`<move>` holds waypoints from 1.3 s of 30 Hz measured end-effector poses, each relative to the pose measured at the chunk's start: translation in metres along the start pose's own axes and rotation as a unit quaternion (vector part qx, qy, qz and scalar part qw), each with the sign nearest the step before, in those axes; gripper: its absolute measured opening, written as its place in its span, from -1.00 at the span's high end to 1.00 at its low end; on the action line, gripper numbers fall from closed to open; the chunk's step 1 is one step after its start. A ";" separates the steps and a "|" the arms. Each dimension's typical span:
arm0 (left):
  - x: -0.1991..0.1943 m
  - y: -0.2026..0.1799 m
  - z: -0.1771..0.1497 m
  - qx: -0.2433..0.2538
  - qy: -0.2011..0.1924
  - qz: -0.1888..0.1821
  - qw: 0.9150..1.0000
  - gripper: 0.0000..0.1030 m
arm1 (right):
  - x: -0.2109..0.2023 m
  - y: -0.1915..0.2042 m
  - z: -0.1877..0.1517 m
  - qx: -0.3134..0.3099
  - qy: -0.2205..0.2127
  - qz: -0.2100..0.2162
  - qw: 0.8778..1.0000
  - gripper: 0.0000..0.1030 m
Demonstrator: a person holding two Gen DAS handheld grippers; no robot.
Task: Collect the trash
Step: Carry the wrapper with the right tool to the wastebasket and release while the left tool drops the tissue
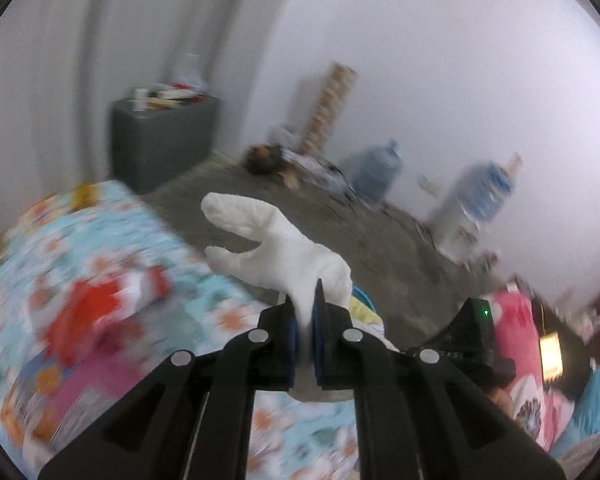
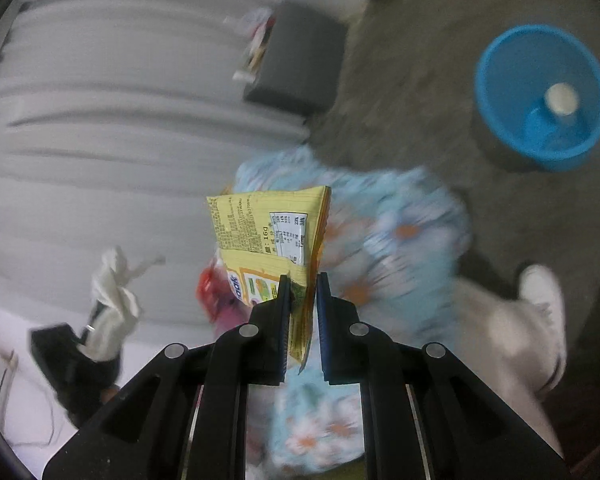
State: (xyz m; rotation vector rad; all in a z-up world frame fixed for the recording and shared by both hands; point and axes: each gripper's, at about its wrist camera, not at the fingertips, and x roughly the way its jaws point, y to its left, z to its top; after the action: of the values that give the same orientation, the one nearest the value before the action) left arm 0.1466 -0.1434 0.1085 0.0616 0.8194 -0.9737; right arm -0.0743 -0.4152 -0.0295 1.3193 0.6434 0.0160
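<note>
- Left gripper (image 1: pixel 304 308): fingers clamped on a crumpled white tissue (image 1: pixel 284 240), held above the floral bed (image 1: pixel 112 240).
- Right gripper (image 2: pixel 303 300): fingers pinched narrow on a yellow snack wrapper (image 2: pixel 268 236).
- Blue bin (image 2: pixel 500 60), at two o'clock in the right wrist view, on the floor; it holds one pale round object (image 2: pixel 561 98).
- Step judged: carrying both pieces to the bin; next, hold each above its mouth and release.

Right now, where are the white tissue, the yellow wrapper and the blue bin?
white tissue (image 1: pixel 288 240): left wrist view, its crumpled middle.
yellow wrapper (image 2: pixel 268 228): right wrist view, its printed face.
blue bin (image 2: pixel 500 52): right wrist view, its inner wall.
</note>
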 end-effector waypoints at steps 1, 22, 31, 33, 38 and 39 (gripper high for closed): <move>0.014 -0.010 0.006 0.014 0.013 -0.006 1.000 0.88 | -0.008 -0.007 0.004 0.004 -0.015 -0.010 1.000 0.79; 0.374 -0.110 0.009 0.118 0.250 0.011 0.961 0.72 | -0.034 -0.153 0.143 0.054 -0.146 -0.300 0.941 0.57; 0.408 -0.120 0.003 0.117 0.256 0.040 0.959 0.11 | 0.002 -0.198 0.151 0.090 -0.124 -0.323 0.934 -0.02; 0.401 -0.117 0.004 0.121 0.253 0.042 0.959 0.03 | -0.002 -0.195 0.146 0.085 -0.127 -0.321 0.935 -0.08; 0.375 -0.107 0.009 0.102 0.237 0.036 0.965 -0.07 | -0.010 -0.179 0.134 0.053 -0.144 -0.328 0.932 -0.26; 0.363 -0.102 0.012 0.093 0.229 0.032 0.968 -0.08 | -0.013 -0.171 0.129 0.042 -0.150 -0.330 0.931 -0.33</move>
State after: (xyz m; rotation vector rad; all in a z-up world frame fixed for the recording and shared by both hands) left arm 0.1838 -0.4647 -0.0850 0.4875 1.1383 -0.9874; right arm -0.0866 -0.5820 -0.1641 1.0985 0.8010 -0.7559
